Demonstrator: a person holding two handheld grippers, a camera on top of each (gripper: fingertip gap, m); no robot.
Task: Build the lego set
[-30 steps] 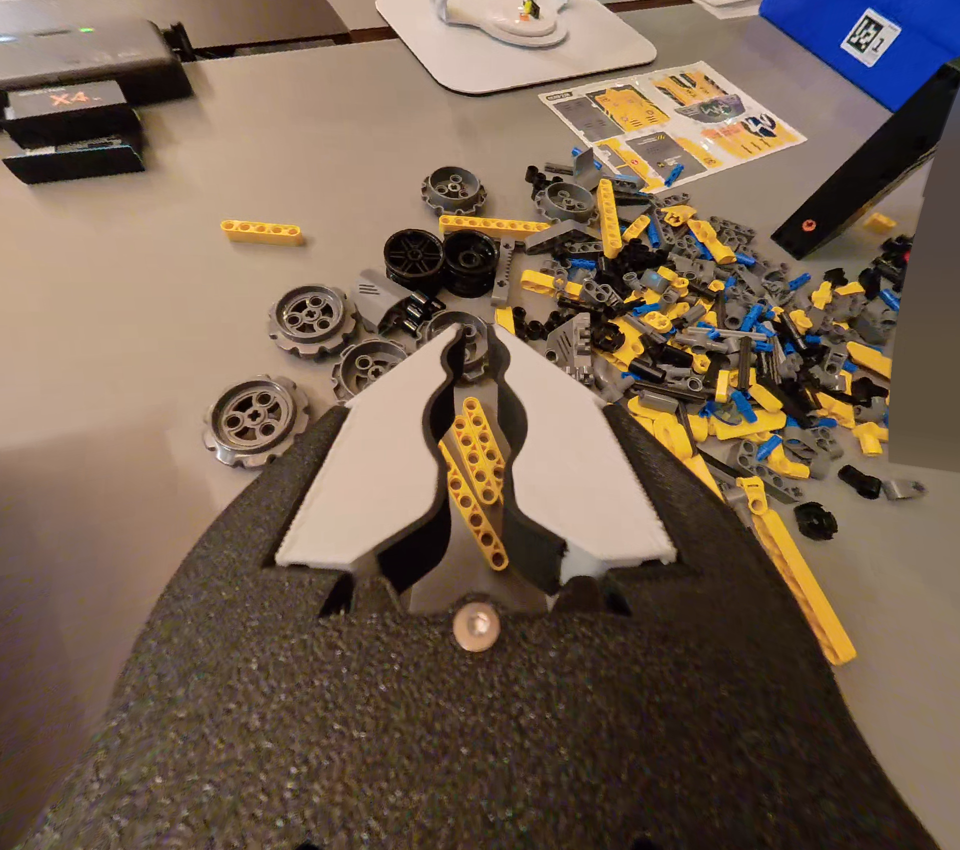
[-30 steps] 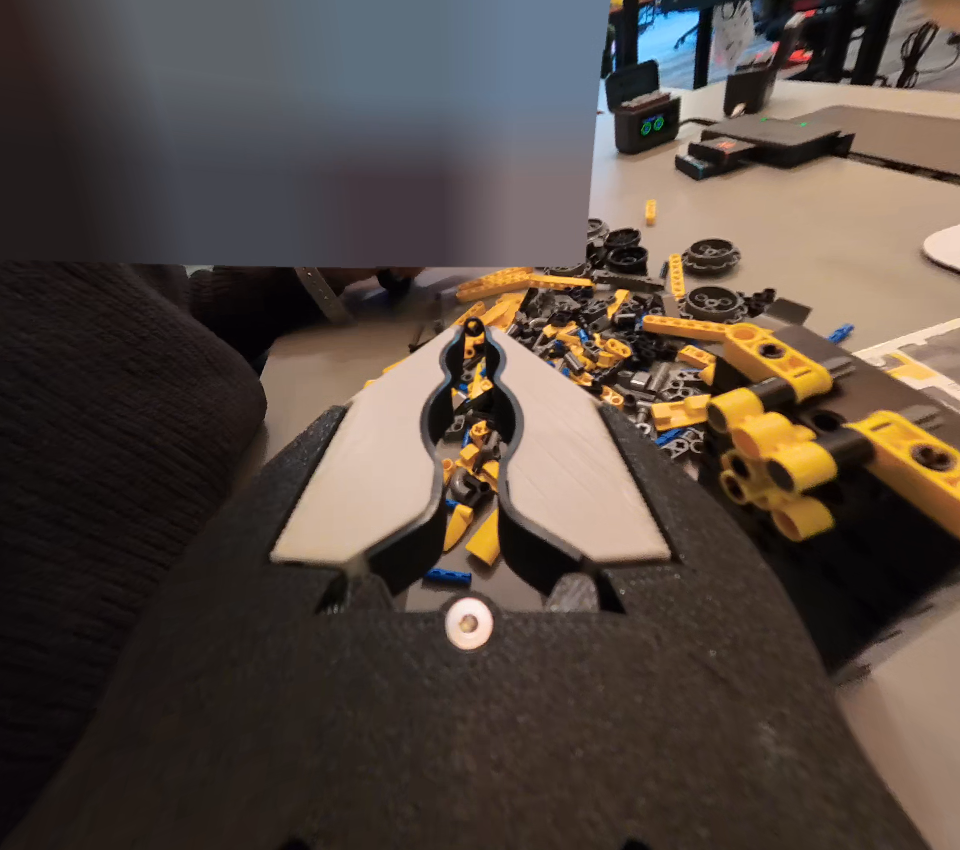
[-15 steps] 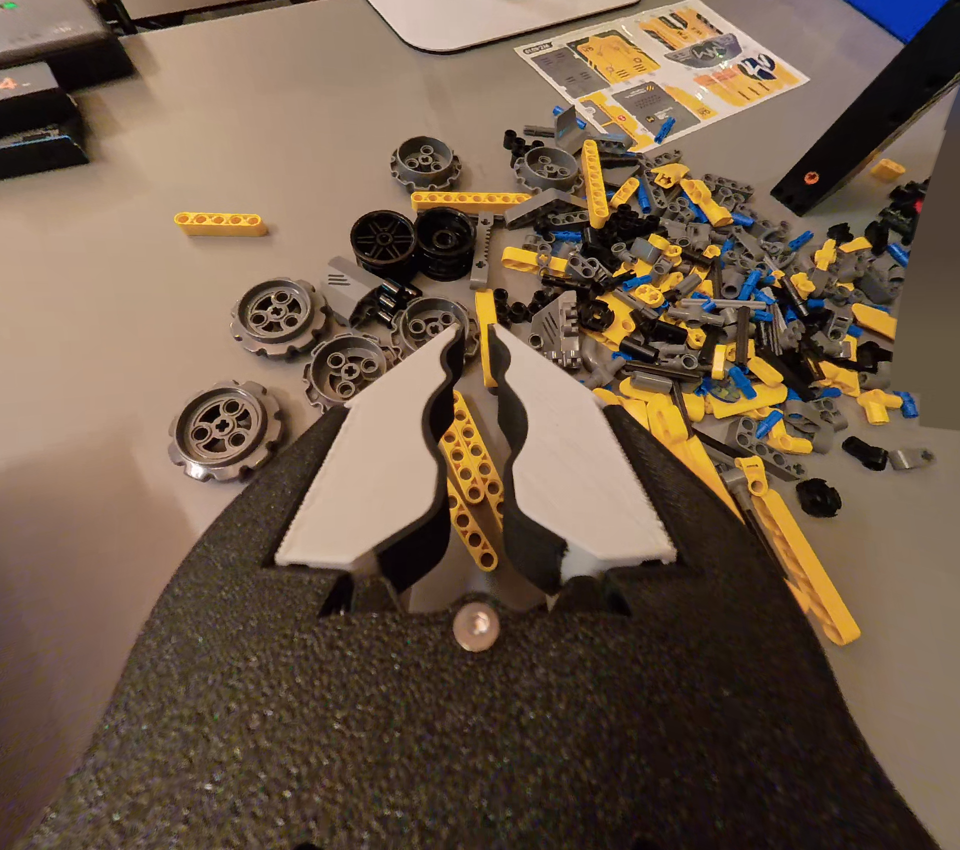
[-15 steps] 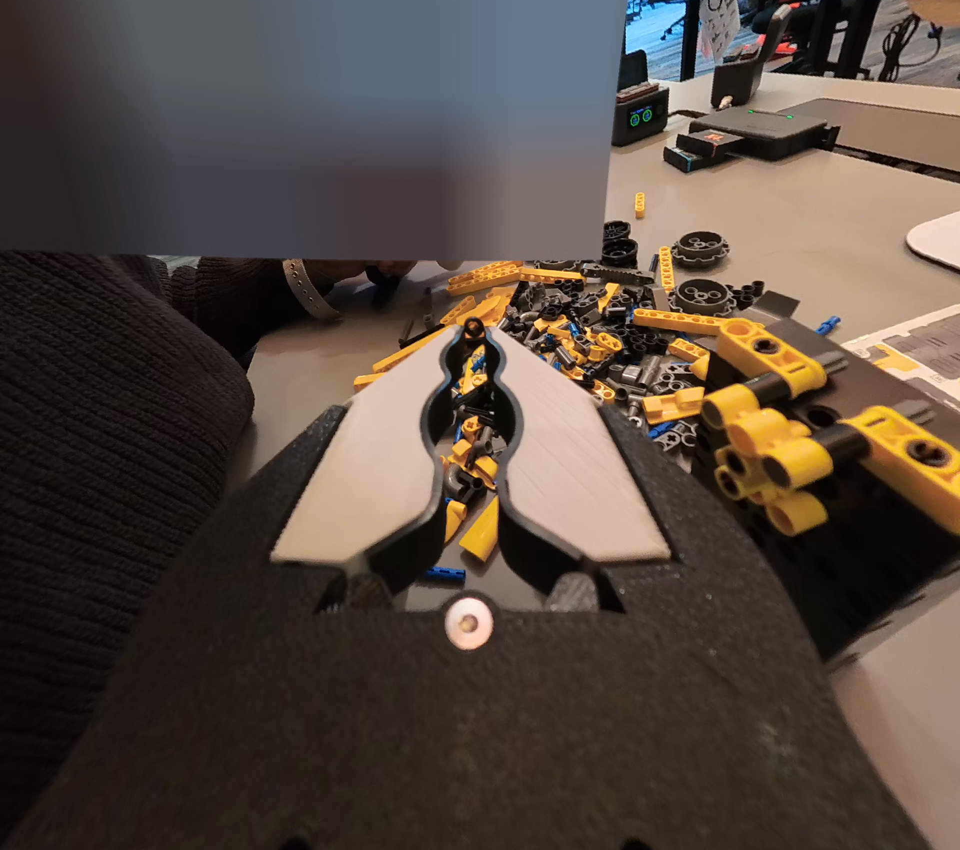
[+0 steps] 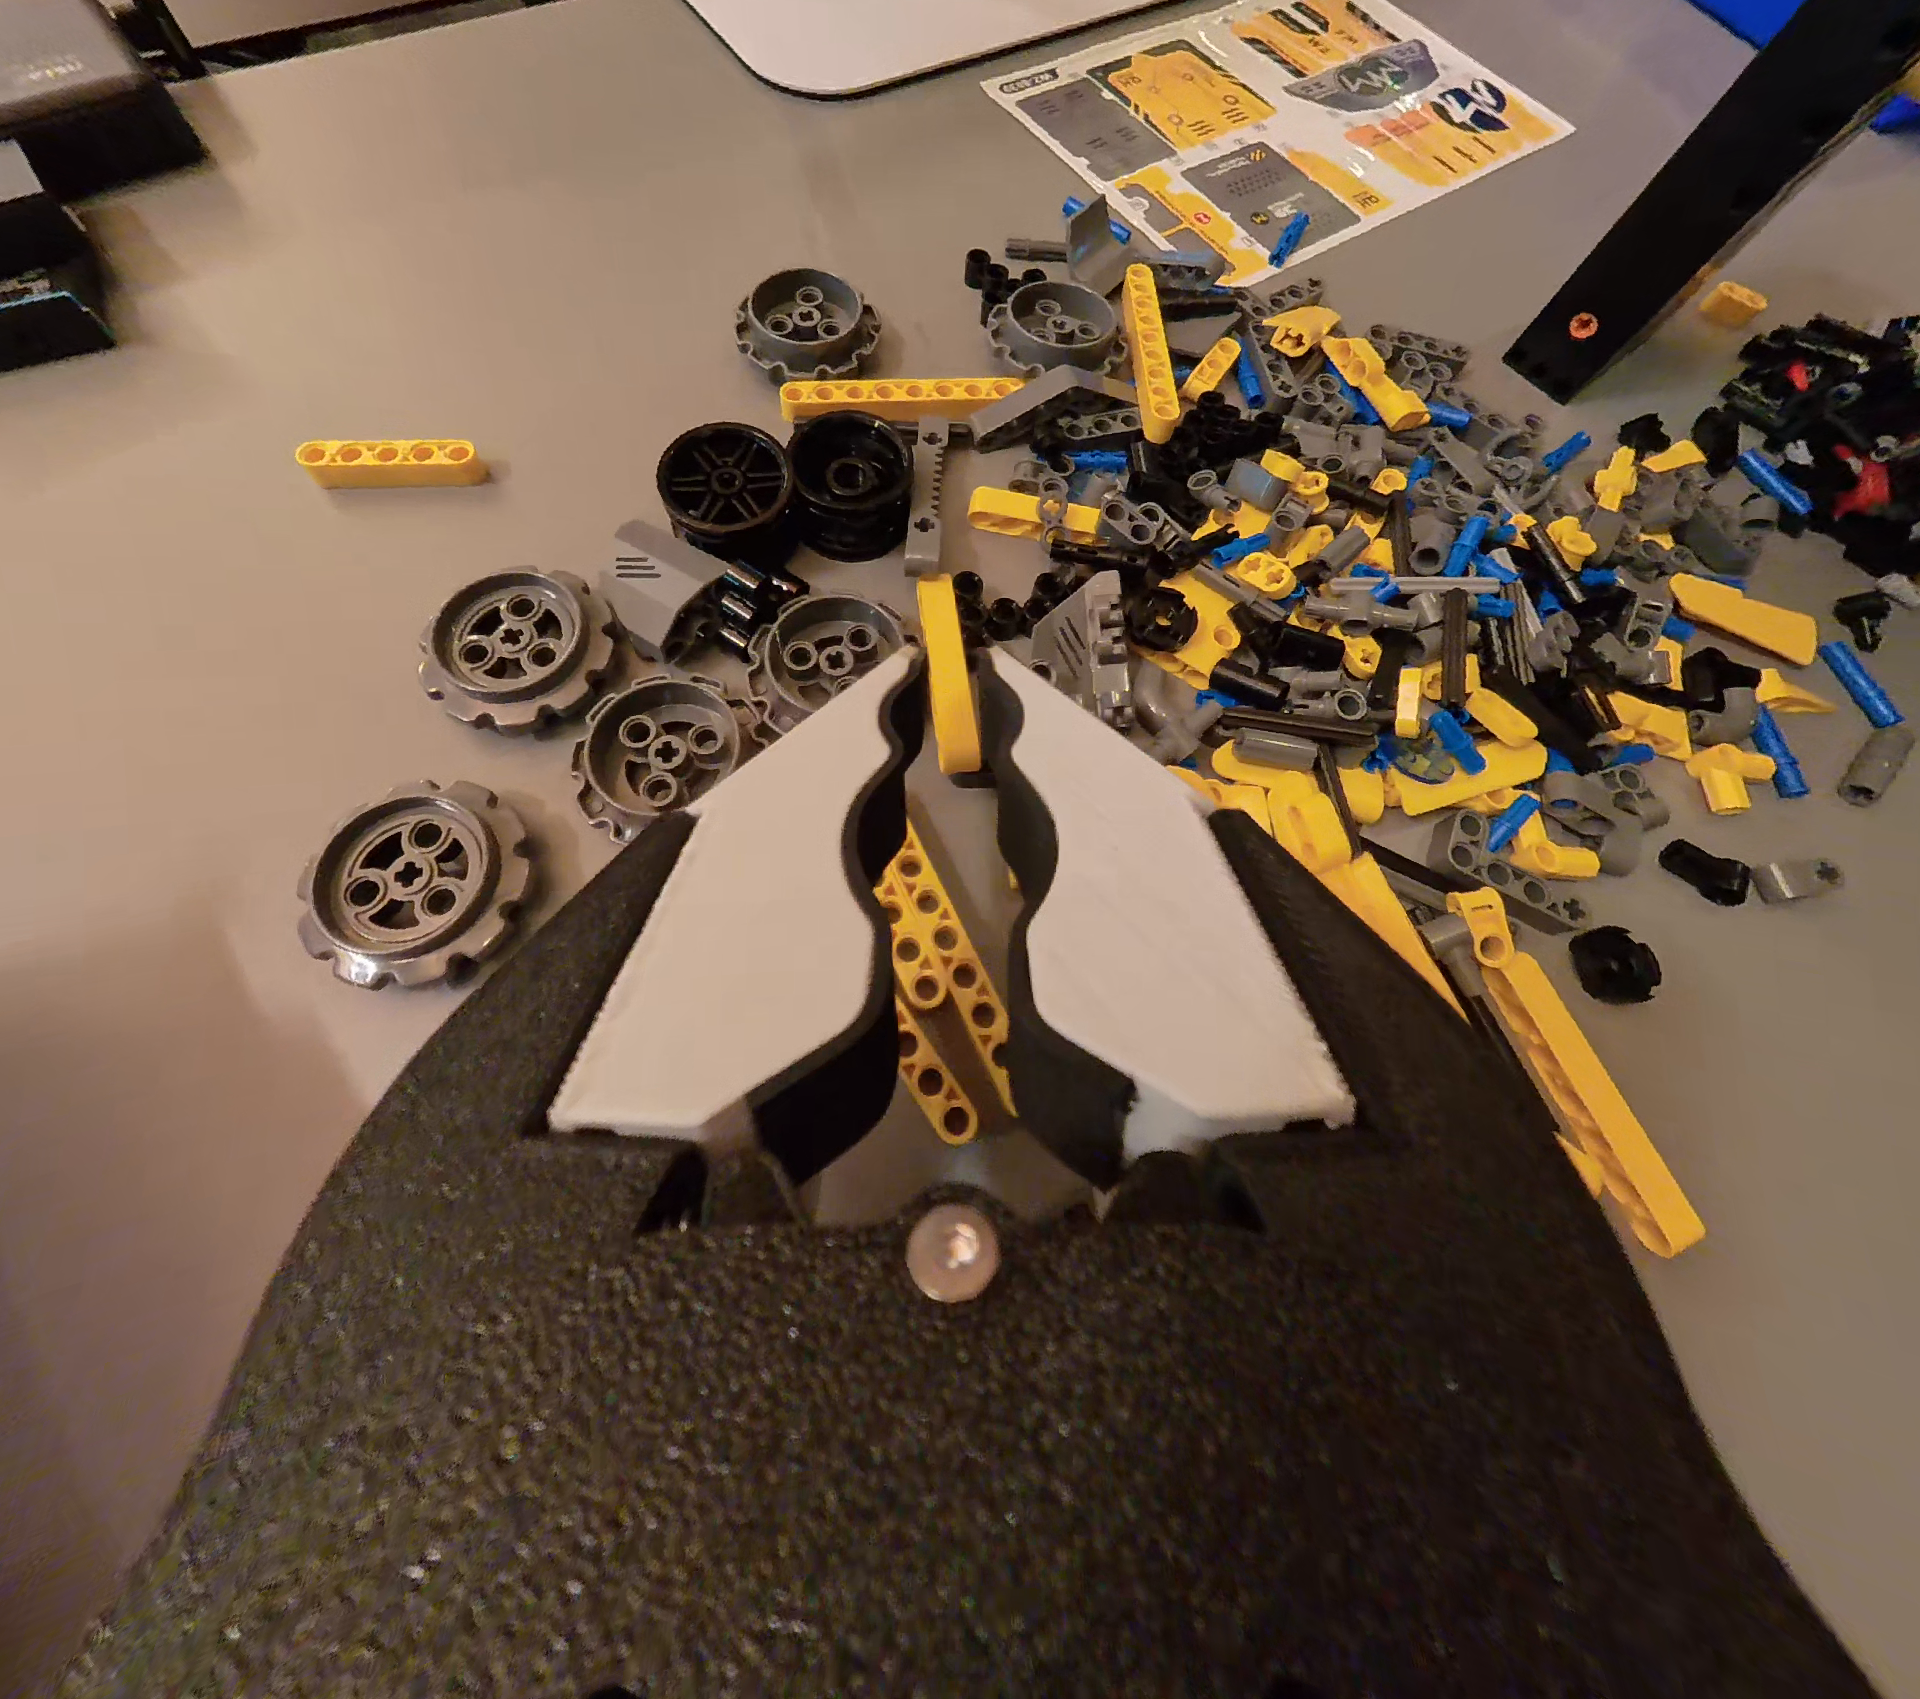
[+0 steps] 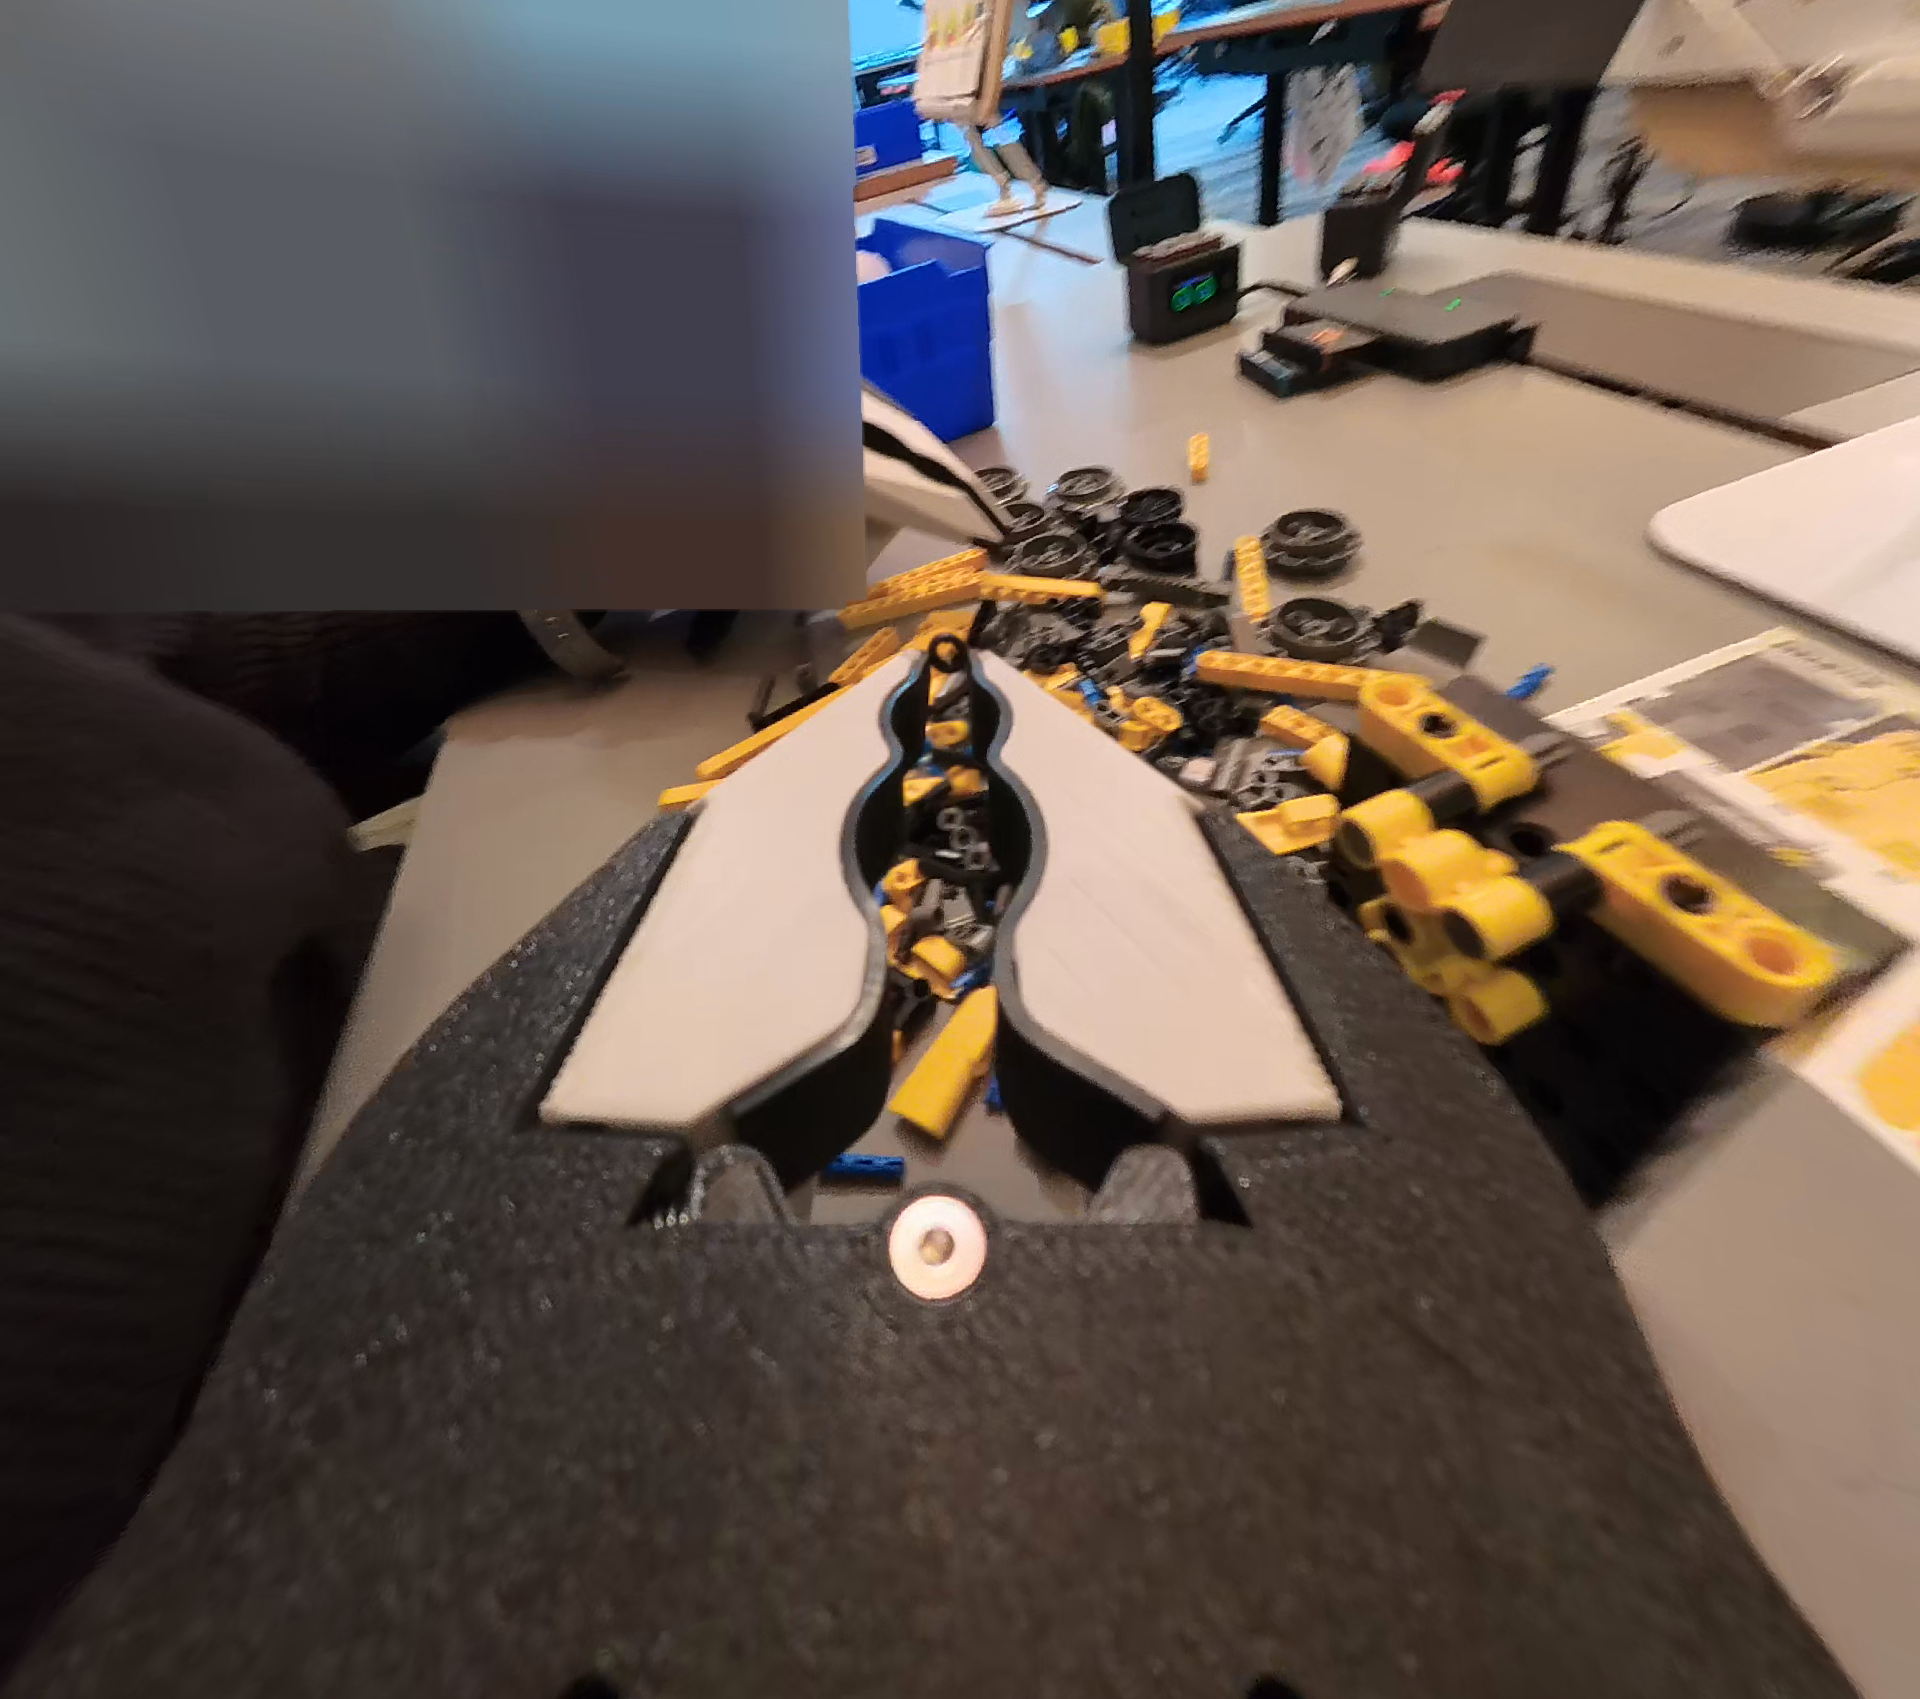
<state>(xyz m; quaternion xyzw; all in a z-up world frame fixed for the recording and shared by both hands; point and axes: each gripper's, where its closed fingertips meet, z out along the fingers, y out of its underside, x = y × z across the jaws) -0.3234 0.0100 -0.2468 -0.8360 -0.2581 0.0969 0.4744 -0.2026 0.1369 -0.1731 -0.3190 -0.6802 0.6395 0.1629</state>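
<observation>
Two holed yellow beams [image 5: 940, 974] lay under the left gripper [image 5: 951, 662], whose fingers stood slightly parted and level over the table [image 5: 520, 247]. An edge-on yellow piece [image 5: 951, 714] sat in the gap at 12 o'clock; whether they touched it I cannot tell. Grey toothed wheels [image 5: 416, 880] lay at 9 o'clock, the loose parts pile [image 5: 1403, 610] at 2 o'clock. The right gripper [image 6: 945, 662] was pressed together, pinching a small black connector [image 6: 943, 650] at its very tips, a thin hold. A yellow-and-black assembly [image 6: 1455, 870] sat at its 3 o'clock.
</observation>
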